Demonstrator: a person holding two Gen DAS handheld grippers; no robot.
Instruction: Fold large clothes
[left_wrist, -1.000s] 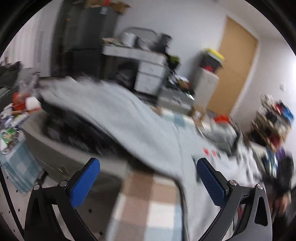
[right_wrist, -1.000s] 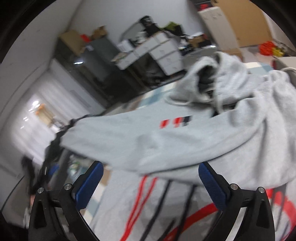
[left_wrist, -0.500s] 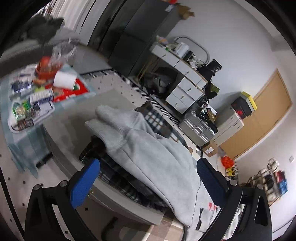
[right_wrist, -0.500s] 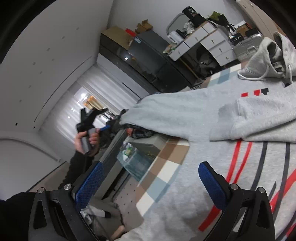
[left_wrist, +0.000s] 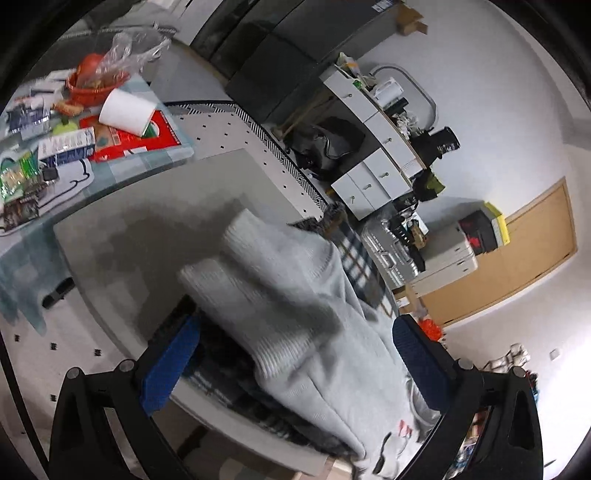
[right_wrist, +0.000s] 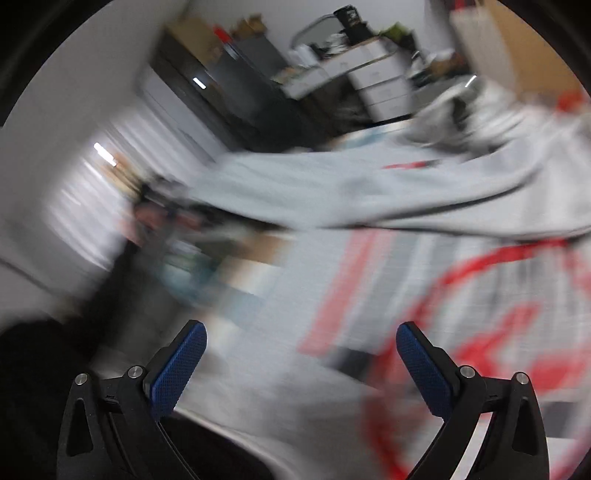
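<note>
One grey hoodie, two sets of tongs, both spread wide with nothing in them.

Landmark is the grey hoodie (left_wrist: 295, 325): soft fleecy knit with one ribbed cuff end showing on its sleeve (left_wrist: 236, 258). In the left view that sleeve lies across a dark checked garment (left_wrist: 354, 254) on a smooth pale grey worktop (left_wrist: 147, 229). The left tongs (left_wrist: 293, 350) hover just above the sleeve, two blue textured pads apart, one on each side of it. Beyond the hoodie's cuff there's a glass side table (left_wrist: 159, 155) with one white paper cup (left_wrist: 125, 112) lying tipped and one red bowl (left_wrist: 92, 81). The right view is badly blurred: right tongs (right_wrist: 301, 358) also apart, over the hoodie's body (right_wrist: 369, 295), which has red stripes and a red circular print. One sleeve lies folded across it.
</note>
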